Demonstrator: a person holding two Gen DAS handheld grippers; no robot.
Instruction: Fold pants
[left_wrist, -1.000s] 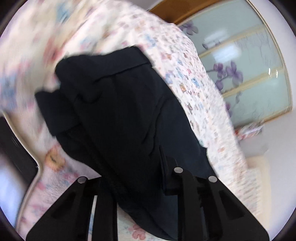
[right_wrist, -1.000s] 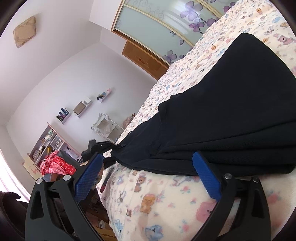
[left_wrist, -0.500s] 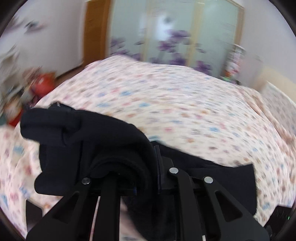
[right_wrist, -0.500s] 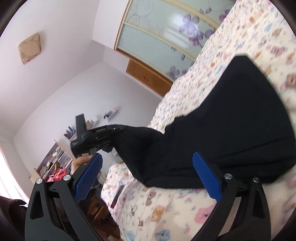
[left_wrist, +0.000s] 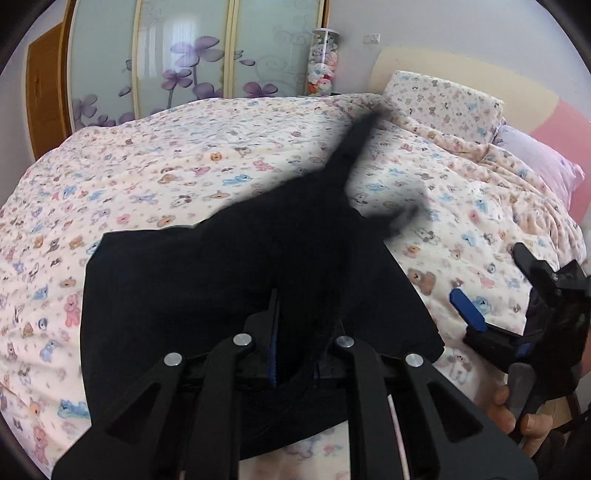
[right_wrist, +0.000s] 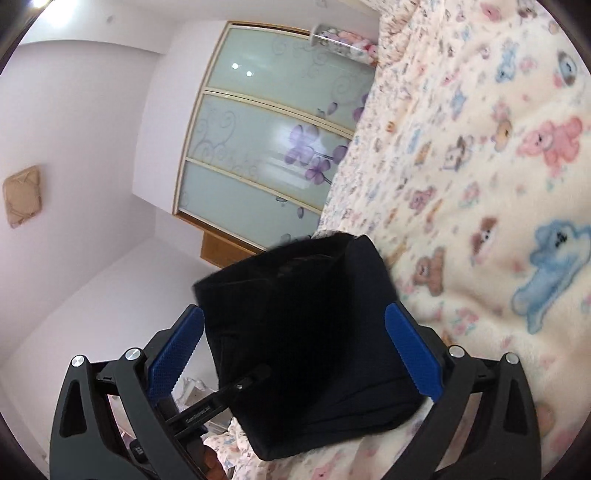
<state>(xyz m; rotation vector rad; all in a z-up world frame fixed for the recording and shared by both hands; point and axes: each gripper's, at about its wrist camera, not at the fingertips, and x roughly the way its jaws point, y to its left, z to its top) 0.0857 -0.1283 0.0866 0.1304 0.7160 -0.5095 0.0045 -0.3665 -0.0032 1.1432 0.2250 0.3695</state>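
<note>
The black pants (left_wrist: 221, 280) hang bunched from my left gripper (left_wrist: 291, 321), which is shut on a fold of them above the bed. One leg end (left_wrist: 354, 147) trails blurred toward the pillows. My right gripper (left_wrist: 498, 291) stands open at the right edge of the left wrist view, held by a hand (left_wrist: 506, 413), apart from the cloth. In the right wrist view the folded pants (right_wrist: 295, 295) fill the space ahead of my right gripper (right_wrist: 295, 350); its blue pads (right_wrist: 413, 354) stand wide and do not press on them. Part of the left gripper (right_wrist: 236, 387) shows under the cloth.
The bed is covered by a cream quilt with bear print (left_wrist: 166, 166). A matching pillow (left_wrist: 443, 99) and a lilac pillow (left_wrist: 539, 162) lie at the headboard. Behind stand frosted wardrobe doors with purple flowers (left_wrist: 184, 55) and a clear tube of plush toys (left_wrist: 321, 62).
My left gripper has swung across the bed and rolled, lifting the pants with it; a leg now trails behind. The right gripper has turned and the pants now hang right before it.
</note>
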